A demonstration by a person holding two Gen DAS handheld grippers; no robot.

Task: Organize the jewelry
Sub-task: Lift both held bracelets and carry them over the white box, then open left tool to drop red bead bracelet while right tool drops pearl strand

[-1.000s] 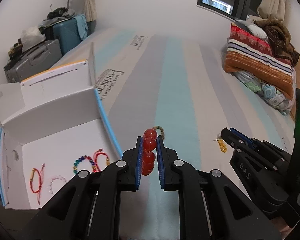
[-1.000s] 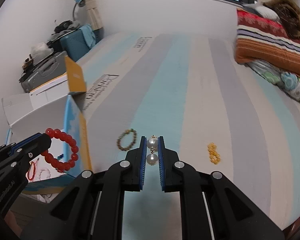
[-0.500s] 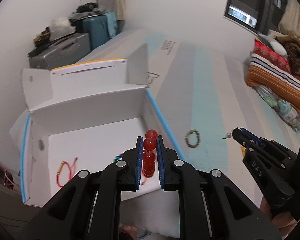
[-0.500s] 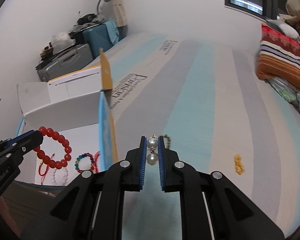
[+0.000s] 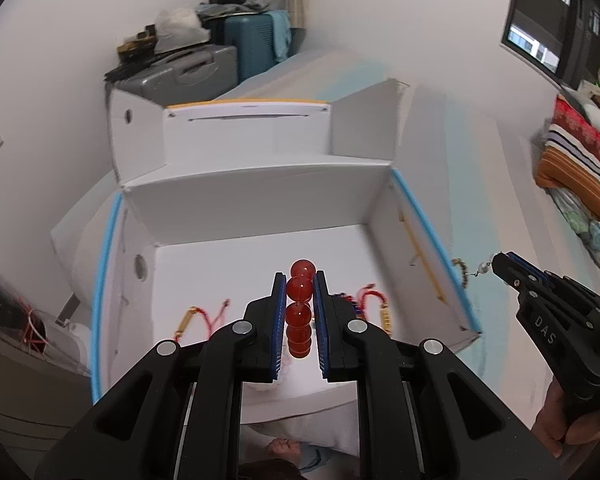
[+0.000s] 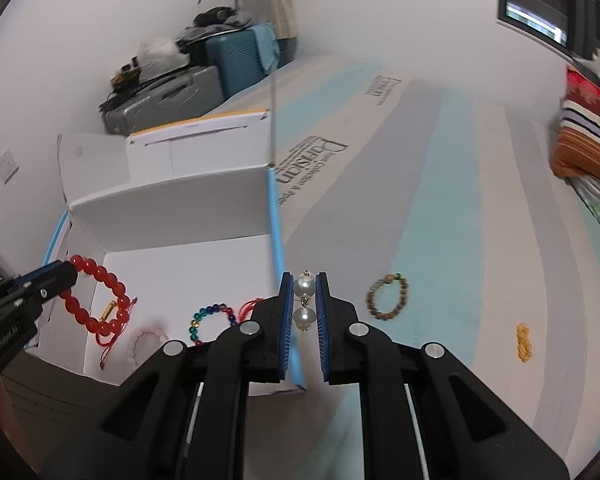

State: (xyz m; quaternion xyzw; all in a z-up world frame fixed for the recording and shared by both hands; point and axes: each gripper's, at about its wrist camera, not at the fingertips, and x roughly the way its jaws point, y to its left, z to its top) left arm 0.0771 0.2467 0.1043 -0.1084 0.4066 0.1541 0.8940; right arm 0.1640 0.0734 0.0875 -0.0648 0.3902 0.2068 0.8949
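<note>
My left gripper [image 5: 299, 280] is shut on a red bead bracelet [image 5: 299, 312] and holds it above the floor of the open white cardboard box [image 5: 260, 204]. The bracelet [image 6: 100, 300] also shows in the right wrist view, hanging from the left gripper [image 6: 66, 280]. My right gripper [image 6: 304, 280] is shut on a pearl earring [image 6: 304, 302] over the box's blue right edge [image 6: 276, 248]. Inside the box lie a red cord bracelet [image 5: 198, 318], a rainbow bead bracelet [image 6: 212, 320] and a pale pink bracelet [image 6: 144, 338].
On the striped mattress [image 6: 440, 208] lie a brown-green bead bracelet [image 6: 388, 296] and a small yellow piece [image 6: 523, 342]. Suitcases [image 5: 204, 68] stand behind the box by the wall. Folded blankets [image 5: 580, 168] lie at the far right.
Both grippers have swung left with their loads. The left gripper went from over the mattress to over the box. The right gripper went from mid-mattress to the box's right edge.
</note>
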